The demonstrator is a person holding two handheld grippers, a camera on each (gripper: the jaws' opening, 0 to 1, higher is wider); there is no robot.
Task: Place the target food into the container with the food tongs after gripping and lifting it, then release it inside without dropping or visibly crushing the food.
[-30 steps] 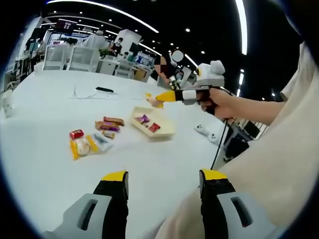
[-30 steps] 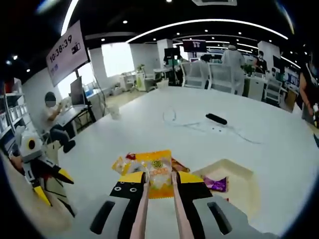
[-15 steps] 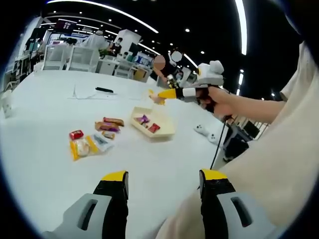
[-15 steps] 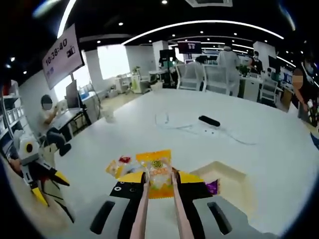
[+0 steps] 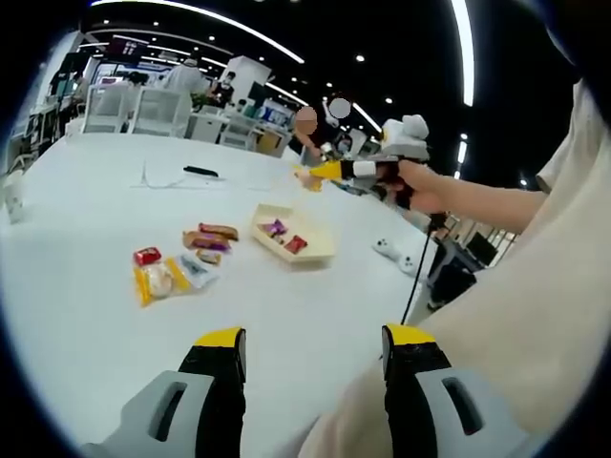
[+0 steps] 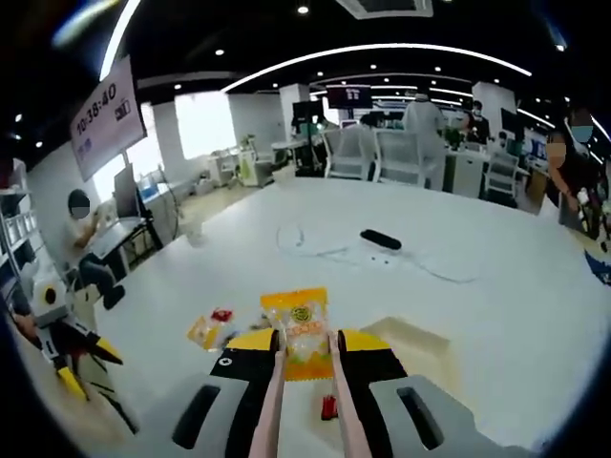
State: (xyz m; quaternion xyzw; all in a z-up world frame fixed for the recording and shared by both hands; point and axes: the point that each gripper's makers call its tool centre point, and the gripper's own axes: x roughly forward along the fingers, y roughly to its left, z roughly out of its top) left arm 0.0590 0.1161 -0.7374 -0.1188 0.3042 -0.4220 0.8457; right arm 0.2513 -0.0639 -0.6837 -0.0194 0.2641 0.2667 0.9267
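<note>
On a white table [image 5: 86,315] in an open office, the right gripper [image 6: 304,345] is squeezed onto pink tongs [image 6: 270,410], and the tong tips pinch an orange snack packet [image 6: 298,329] by its lower half. The packet hangs upright in the air, above and just near of a shallow cream tray [image 6: 420,345]. In the left gripper view the tray [image 5: 320,250] sits mid-table with a few wrapped sweets inside, and more loose snacks [image 5: 177,262] lie to its left. The left gripper [image 5: 313,351] is parted wide, holding nothing, low over the near table. The likely risks: the slick packet could slip from the narrow tips while it travels to the tray, since only a small part is gripped; a harder squeeze could crumple it; and letting go too early would land it on the table short of the tray.
</note>
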